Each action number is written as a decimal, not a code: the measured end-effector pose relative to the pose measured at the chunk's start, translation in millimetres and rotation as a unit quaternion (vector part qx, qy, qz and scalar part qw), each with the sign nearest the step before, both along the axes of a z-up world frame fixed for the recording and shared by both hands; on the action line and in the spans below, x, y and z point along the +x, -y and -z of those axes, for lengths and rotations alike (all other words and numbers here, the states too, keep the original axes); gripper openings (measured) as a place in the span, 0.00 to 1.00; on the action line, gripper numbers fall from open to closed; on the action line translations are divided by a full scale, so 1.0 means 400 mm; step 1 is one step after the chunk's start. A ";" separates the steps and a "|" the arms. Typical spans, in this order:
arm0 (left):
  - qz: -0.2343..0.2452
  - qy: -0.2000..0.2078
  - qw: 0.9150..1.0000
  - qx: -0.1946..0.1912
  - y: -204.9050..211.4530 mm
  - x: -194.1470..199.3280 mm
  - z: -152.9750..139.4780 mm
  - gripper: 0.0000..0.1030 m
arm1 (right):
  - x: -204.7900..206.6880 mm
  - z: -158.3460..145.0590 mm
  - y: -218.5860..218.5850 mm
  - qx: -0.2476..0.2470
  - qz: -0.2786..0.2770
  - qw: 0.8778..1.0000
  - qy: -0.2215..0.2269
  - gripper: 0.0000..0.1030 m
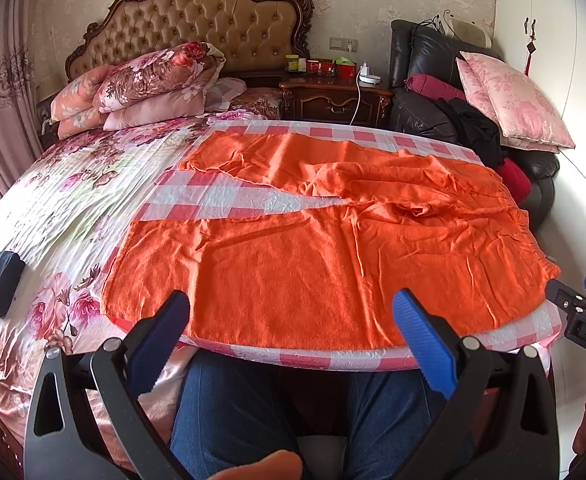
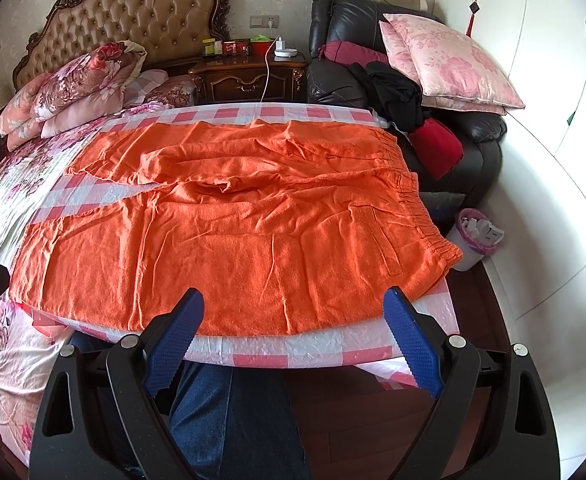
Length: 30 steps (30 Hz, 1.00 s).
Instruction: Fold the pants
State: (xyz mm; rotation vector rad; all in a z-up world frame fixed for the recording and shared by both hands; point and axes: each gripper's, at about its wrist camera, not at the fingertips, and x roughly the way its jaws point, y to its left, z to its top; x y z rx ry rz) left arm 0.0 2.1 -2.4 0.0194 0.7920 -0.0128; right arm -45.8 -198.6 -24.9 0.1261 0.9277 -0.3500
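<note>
Orange pants (image 1: pixel 313 256) lie spread flat on a pink-and-white checked board (image 1: pixel 229 196), legs to the left and elastic waistband at the right; they also show in the right wrist view (image 2: pixel 229 232). My left gripper (image 1: pixel 293 300) is open and empty, hovering at the near edge of the near leg. My right gripper (image 2: pixel 293 300) is open and empty, at the near edge close to the waistband (image 2: pixel 425 212). The right gripper's tip also shows at the left wrist view's right edge (image 1: pixel 573 300).
The board (image 2: pixel 301 348) rests on a floral bed (image 1: pixel 53 208) with stacked quilts (image 1: pixel 141 80). A dark phone-like object (image 1: pixel 1 280) lies at the left. A black armchair (image 2: pixel 373 40) with pillows, a nightstand (image 2: pixel 249 76) and a small waste bin (image 2: pixel 473 240) stand at the right.
</note>
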 end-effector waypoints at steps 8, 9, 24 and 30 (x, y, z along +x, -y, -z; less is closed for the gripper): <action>0.000 -0.001 1.000 0.000 0.000 0.000 0.000 0.98 | 0.000 -0.001 0.000 0.000 -0.001 1.000 0.000 0.85; 0.000 0.000 1.000 0.000 0.000 0.000 0.000 0.98 | 0.001 -0.002 0.000 0.000 -0.001 1.000 0.000 0.85; 0.000 0.000 1.000 -0.001 -0.001 -0.001 -0.002 0.98 | 0.000 0.001 -0.002 0.000 -0.001 1.000 0.000 0.85; 0.000 -0.001 1.000 -0.002 0.000 -0.001 -0.002 0.98 | 0.000 0.001 -0.001 0.000 -0.001 1.000 0.000 0.85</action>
